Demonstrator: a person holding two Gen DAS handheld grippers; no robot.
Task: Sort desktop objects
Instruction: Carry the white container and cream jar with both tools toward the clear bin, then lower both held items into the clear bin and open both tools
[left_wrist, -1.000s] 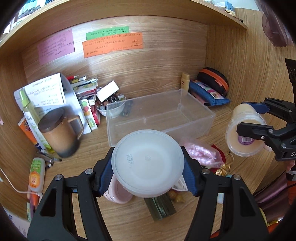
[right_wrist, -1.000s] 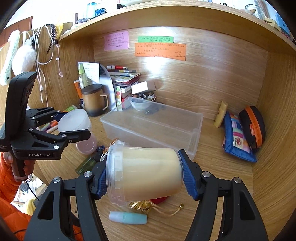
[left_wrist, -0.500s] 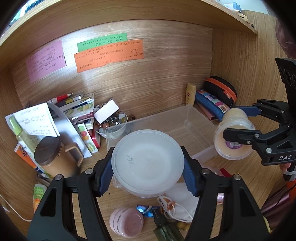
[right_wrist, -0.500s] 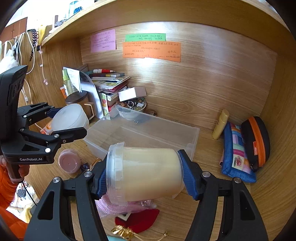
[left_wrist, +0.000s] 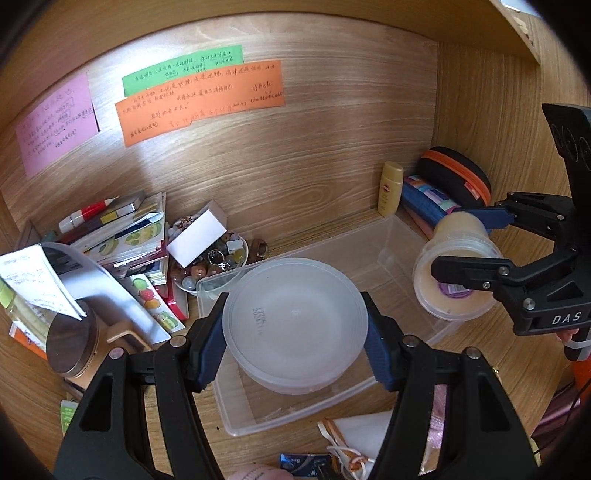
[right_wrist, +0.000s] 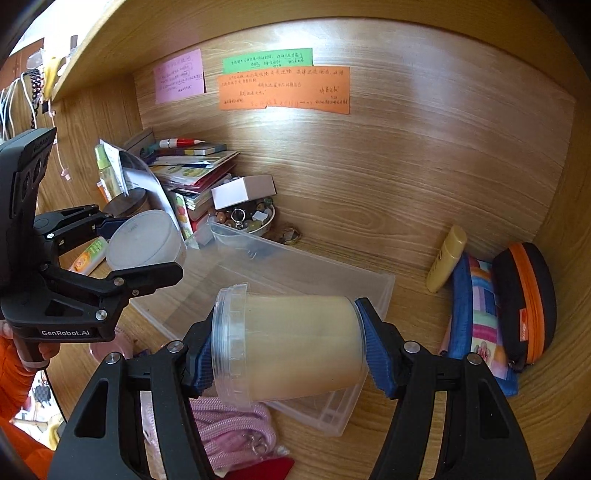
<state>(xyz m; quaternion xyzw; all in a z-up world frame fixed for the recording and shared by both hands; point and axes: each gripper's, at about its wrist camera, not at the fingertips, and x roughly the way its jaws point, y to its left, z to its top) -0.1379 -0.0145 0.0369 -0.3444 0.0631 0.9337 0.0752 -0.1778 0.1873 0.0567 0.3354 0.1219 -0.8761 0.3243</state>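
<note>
My left gripper is shut on a round translucent white tub, held over the near left part of the clear plastic bin. From the right wrist view the same left gripper and white tub hang at the bin's left end. My right gripper is shut on a cream-filled clear jar lying sideways, above the clear bin. The left wrist view shows that right gripper and cream jar over the bin's right end.
Books, a bowl of trinkets and a brown lidded mug crowd the left. A yellow bottle, a colourful pouch and a black-and-orange case lie right. A pink cord lies in front.
Both grippers moved forward toward the back wall with their containers, from in front of the bin to over it. The desk's front clutter has slid mostly out of view.
</note>
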